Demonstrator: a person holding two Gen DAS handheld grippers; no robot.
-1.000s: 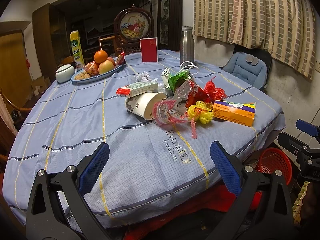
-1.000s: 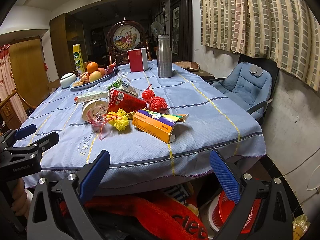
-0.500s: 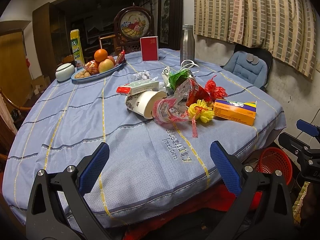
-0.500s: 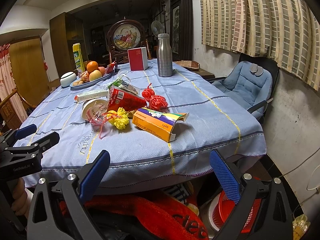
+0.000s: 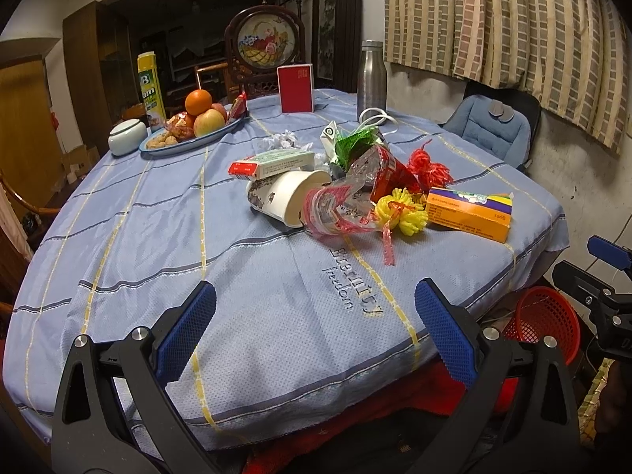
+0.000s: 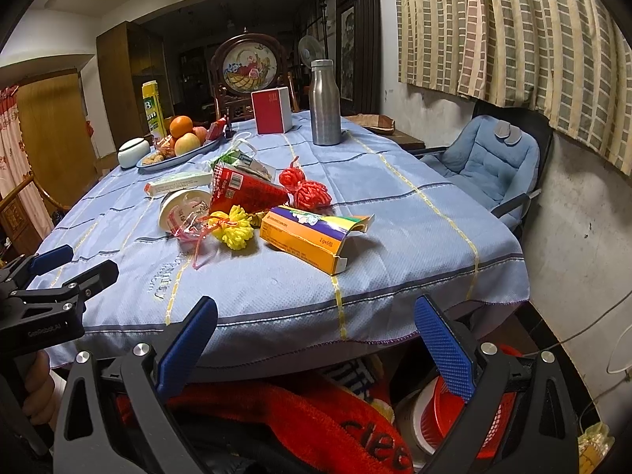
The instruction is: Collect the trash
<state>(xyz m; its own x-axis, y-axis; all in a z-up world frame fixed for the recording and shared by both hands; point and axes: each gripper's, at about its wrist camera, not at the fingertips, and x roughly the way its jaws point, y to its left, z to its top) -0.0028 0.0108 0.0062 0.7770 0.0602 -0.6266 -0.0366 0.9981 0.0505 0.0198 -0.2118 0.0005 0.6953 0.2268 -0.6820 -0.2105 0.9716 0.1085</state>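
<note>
A heap of trash lies mid-table: an orange carton [image 5: 470, 213] [image 6: 312, 233], a tipped paper cup [image 5: 292, 197] [image 6: 183, 205], a red wrapper [image 5: 389, 170] [image 6: 245, 191], yellow [image 5: 403, 213] [image 6: 235, 229] and red [image 6: 306, 187] ribbon pompoms, a white-and-red box [image 5: 272, 162] and crumpled clear plastic [image 5: 339, 209]. A red basket [image 5: 543, 322] [image 6: 466, 410] stands on the floor beside the table. My left gripper [image 5: 314, 330] hovers open over the near tablecloth, short of the heap. My right gripper [image 6: 316, 339] is open at the table's edge, below the orange carton.
A fruit plate [image 5: 185, 144], white jar [image 5: 127, 136], yellow can [image 5: 151, 91], red box [image 5: 295, 87] and steel bottle [image 5: 370, 79] stand at the table's far side. A blue padded chair [image 6: 486, 166] sits by the wall. Red cloth [image 6: 316, 422] hangs under the table.
Both grippers have barely shifted; the views have edged slightly closer to the table. Nothing was taken hold of or moved.
</note>
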